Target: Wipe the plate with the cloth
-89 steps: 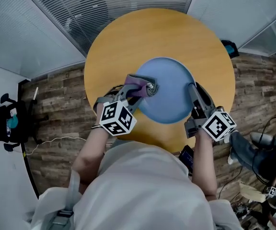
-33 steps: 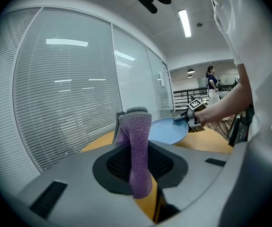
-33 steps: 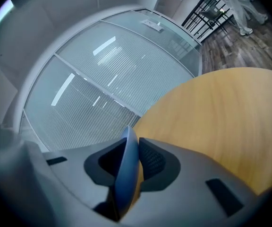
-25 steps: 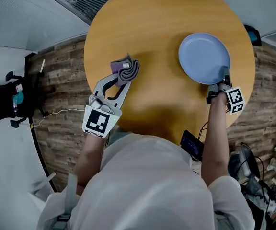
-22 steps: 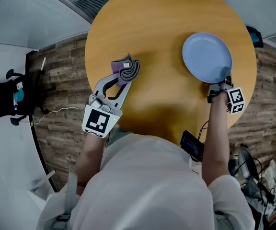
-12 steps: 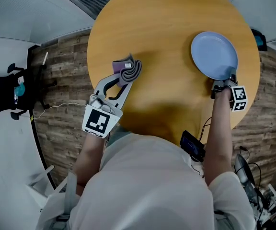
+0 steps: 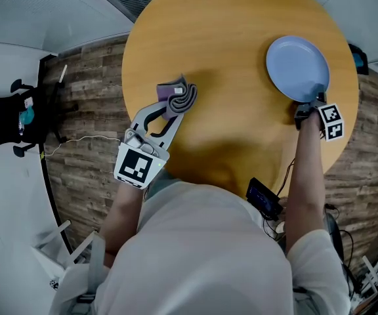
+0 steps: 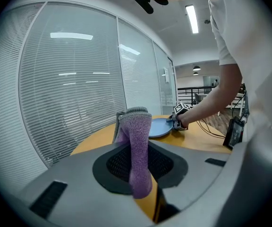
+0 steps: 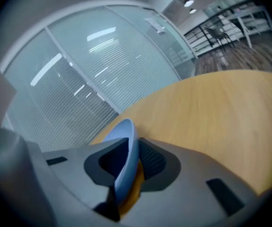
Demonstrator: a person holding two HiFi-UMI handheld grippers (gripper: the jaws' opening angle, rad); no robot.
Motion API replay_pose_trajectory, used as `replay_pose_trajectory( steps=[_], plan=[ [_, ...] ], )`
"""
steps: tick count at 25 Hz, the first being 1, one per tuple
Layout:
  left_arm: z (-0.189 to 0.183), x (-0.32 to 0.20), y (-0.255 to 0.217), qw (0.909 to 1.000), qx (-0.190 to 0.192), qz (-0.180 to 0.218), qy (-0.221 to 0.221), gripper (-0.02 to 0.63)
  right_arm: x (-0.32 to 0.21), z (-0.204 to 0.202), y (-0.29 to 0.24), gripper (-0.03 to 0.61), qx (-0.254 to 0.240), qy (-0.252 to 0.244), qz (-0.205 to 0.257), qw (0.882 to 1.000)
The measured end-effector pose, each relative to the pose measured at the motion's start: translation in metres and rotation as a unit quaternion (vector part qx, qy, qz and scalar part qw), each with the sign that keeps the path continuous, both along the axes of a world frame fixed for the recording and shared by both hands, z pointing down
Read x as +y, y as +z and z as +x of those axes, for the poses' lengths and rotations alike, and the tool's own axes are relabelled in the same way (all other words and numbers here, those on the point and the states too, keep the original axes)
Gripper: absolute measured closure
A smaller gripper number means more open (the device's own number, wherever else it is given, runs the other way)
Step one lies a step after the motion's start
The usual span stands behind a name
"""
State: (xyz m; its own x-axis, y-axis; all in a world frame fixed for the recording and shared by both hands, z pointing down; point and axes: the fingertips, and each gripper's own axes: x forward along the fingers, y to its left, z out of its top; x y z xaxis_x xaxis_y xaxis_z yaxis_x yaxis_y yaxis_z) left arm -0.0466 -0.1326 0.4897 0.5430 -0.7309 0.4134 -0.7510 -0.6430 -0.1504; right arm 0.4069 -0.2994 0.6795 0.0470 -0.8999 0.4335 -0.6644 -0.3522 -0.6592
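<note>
Now, the left gripper is out over the left side of the round wooden table, and its jaws are pressed tight onto the cloth, a purple and grey bundle bunched up at the tips. From the left gripper view the cloth stands up as a thick purple fold squeezed between the two dark pads, with a grey band curling over its top, and nothing else is in the grip of the left gripper. Over on the right side, well apart from the cloth, sits the blue plate, close to the table's edge and looking flat on the wood. The right gripper has it by the near rim, jaws narrowed down onto that edge. The right gripper view confirms it: the plate runs edge-on between the pads of the right gripper, pinched by its thin rim, with bare table stretching away beyond. Across the table, the left gripper view also catches the plate low on the wood, with the right gripper at its rim. A dark phone-like device lies at the table's near edge.
</note>
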Motion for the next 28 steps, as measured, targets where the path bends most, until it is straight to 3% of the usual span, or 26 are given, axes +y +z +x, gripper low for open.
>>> replay_pose_trajectory(
  steps=[3, 7, 14, 19, 22, 28],
  plan=[
    [-0.001, 0.001, 0.002, 1.0000, 0.000, -0.003, 0.002, 0.543, -0.008, -0.012, 0.000, 0.495, 0.077, -0.065, -0.037, 0.994],
    [-0.001, 0.002, 0.001, 1.0000, 0.001, -0.004, 0.003, 0.543, -0.010, -0.018, 0.004, 0.495, 0.154, -0.123, -0.085, 0.977],
    [-0.002, 0.001, -0.001, 0.9999, 0.010, 0.001, -0.003, 0.543, -0.008, -0.019, 0.022, 0.495, 0.235, -0.202, -0.167, 0.936],
    [-0.012, 0.006, -0.003, 0.9999, 0.010, 0.003, -0.003, 0.543, -0.003, -0.028, 0.026, 0.488, 0.255, -0.233, -0.192, 0.918],
    [-0.016, 0.008, -0.004, 0.9999, 0.013, 0.006, -0.006, 0.543, -0.004, -0.025, 0.022, 0.486, 0.262, -0.224, -0.189, 0.920],
    [-0.040, 0.018, -0.009, 0.9994, 0.025, 0.013, -0.018, 0.543, 0.003, -0.029, -0.015, 0.485, 0.241, -0.181, -0.115, 0.947]
  ],
)
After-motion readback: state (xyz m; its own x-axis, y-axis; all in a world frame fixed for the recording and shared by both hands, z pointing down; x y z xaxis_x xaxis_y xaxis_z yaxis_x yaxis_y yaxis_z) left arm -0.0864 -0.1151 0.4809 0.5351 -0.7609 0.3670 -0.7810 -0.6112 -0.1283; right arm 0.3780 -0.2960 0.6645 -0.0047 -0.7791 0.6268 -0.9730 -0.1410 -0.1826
